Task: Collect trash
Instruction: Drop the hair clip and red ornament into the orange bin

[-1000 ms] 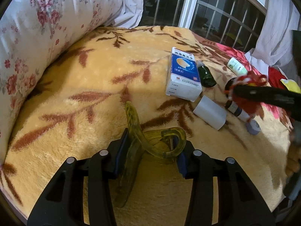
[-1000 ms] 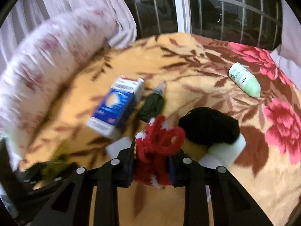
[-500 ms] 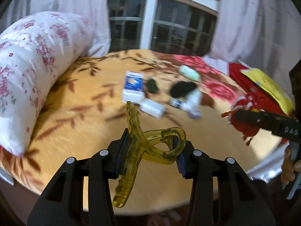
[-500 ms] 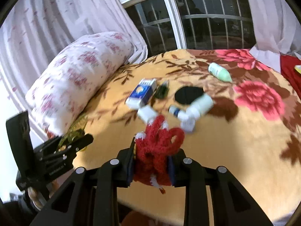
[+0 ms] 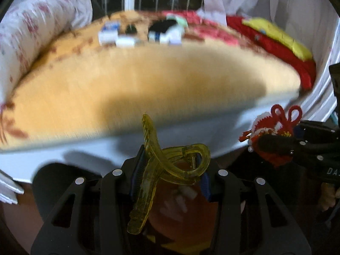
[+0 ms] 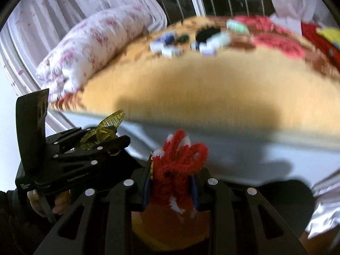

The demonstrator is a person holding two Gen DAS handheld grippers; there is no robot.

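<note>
Left gripper (image 5: 170, 170) pinching a yellow hair claw (image 5: 161, 161) and right gripper (image 6: 171, 182) clamping a red yarn ornament (image 6: 178, 170) hover off the bed (image 5: 148, 74), apparently bound for disposal.

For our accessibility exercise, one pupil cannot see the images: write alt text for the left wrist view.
The left gripper is shut on a translucent yellow hair claw clip, held off the near edge of a bed. At right, the right gripper holds a red knitted ornament. Blurred small boxes and bottles lie far back on the yellow blanket.

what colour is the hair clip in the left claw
Translucent yellow-green; the hair clip, gripped in the left claw, shows best in the left wrist view.
</note>
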